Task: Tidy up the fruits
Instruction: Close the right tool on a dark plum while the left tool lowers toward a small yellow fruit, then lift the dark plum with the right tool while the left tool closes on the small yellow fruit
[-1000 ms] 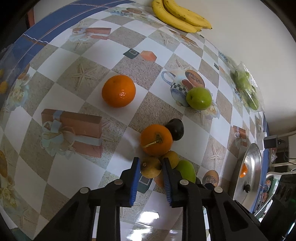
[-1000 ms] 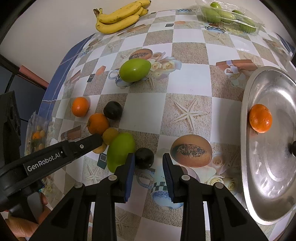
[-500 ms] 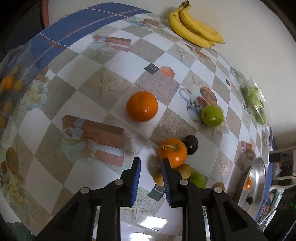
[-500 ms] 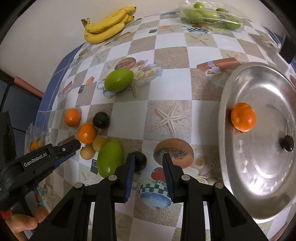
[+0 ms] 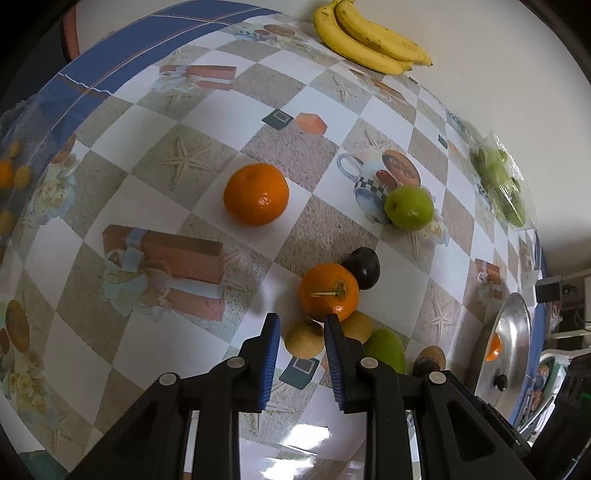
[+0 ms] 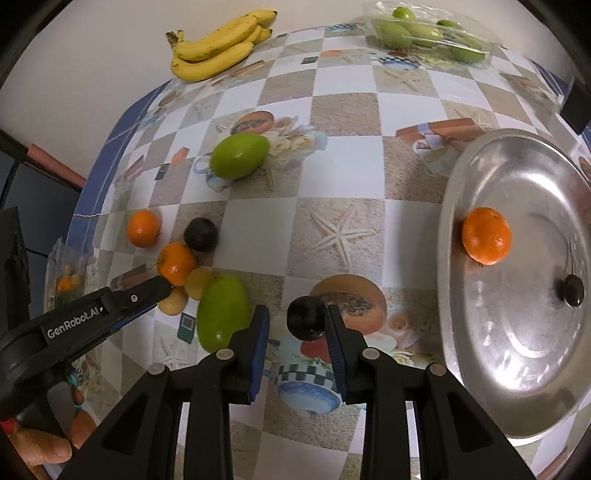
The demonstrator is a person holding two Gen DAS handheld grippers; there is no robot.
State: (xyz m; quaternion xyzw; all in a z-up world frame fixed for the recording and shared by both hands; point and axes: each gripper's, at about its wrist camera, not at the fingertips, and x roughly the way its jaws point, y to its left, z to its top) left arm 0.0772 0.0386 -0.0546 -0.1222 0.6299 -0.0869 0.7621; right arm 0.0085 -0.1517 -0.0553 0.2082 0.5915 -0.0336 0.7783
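A small yellow fruit (image 5: pixel 303 338) lies on the table under my left gripper (image 5: pixel 301 321). It shows in the narrow gap between the opening jaws, and the pads do not press it. Beside it cluster an orange (image 5: pixel 328 291), a dark plum (image 5: pixel 362 271), another yellow fruit (image 5: pixel 356 326) and a green mango (image 5: pixel 386 349). My right gripper (image 6: pixel 296 310) hovers open over a second dark plum (image 6: pixel 306 317), which shows by the right pad but is not clamped. The metal tray (image 6: pixel 454 206) on the right holds an orange (image 6: pixel 487 236) and a dark fruit (image 6: pixel 572 291).
A lone orange (image 5: pixel 255 194) and a round green fruit (image 5: pixel 408 208) sit further out. Bananas (image 6: pixel 218 44) and a pack of green fruit (image 6: pixel 428 33) lie by the far wall. A bag of small fruit (image 6: pixel 64 284) rests at the left edge. A hand (image 6: pixel 48 443) holds the left tool.
The left view swung away and back, so the small yellow fruit shows between the left jaws again. In the right view the dark plum has shifted from the left finger to the right one.
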